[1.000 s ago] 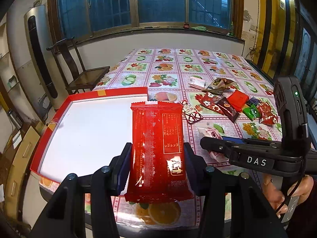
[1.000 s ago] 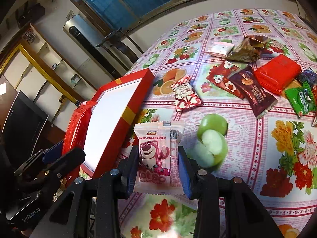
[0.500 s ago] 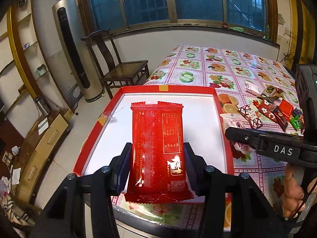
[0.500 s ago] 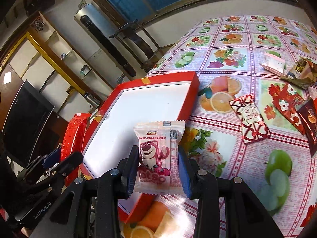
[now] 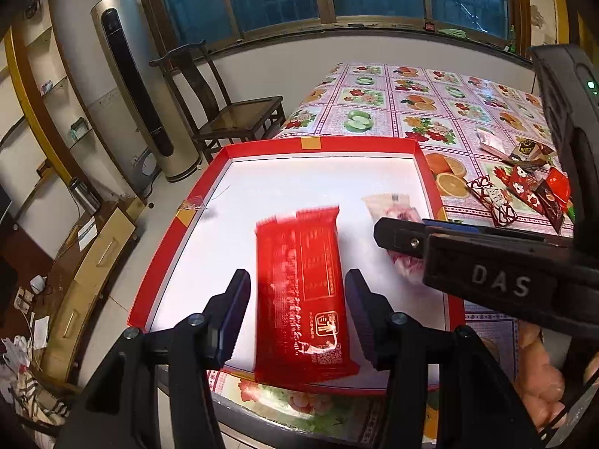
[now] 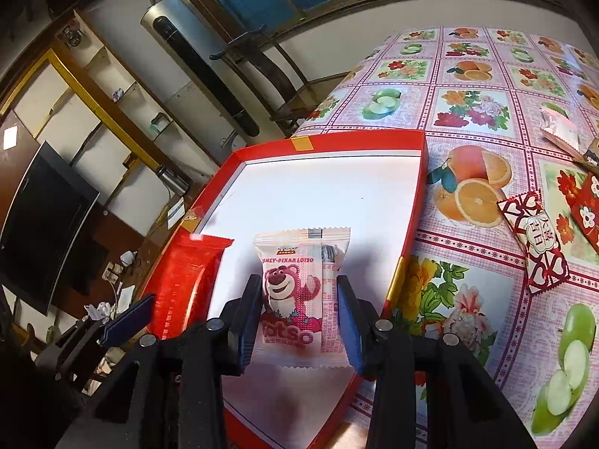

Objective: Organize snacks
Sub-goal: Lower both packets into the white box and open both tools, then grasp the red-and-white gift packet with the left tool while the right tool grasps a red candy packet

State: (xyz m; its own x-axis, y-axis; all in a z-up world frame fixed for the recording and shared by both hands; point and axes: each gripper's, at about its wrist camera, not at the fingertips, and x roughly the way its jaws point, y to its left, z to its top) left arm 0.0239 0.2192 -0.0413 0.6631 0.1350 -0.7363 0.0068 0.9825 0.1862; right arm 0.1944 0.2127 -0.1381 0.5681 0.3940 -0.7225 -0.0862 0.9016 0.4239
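Note:
A shallow red tray (image 5: 322, 147) with a white floor lies at the table's near left corner. My left gripper (image 5: 296, 278) hovers over it, jaws opening. A long red snack packet (image 5: 303, 299) hangs blurred between them with a gap on each side. My right gripper (image 6: 299, 280) is beside it over the same tray (image 6: 337, 140), jaws also opening. A pink bear-print snack packet (image 6: 295, 284) stands between its pads. The left wrist view shows that pink packet (image 5: 389, 204) behind one right finger. The right wrist view has the red packet (image 6: 191, 273) at left.
Several loose snack packets (image 5: 524, 187) lie on the flowered tablecloth right of the tray, one red-and-white packet (image 6: 535, 243) nearest. A wooden chair (image 5: 232, 119) and a tall standing air conditioner (image 5: 131, 86) are beyond the table's left edge. A hand holds the right gripper.
Both grippers swung left from the tablecloth to above the tray. Both pairs of jaws have widened. The red packet has slipped down and blurs; the pink one keeps its place between the pads.

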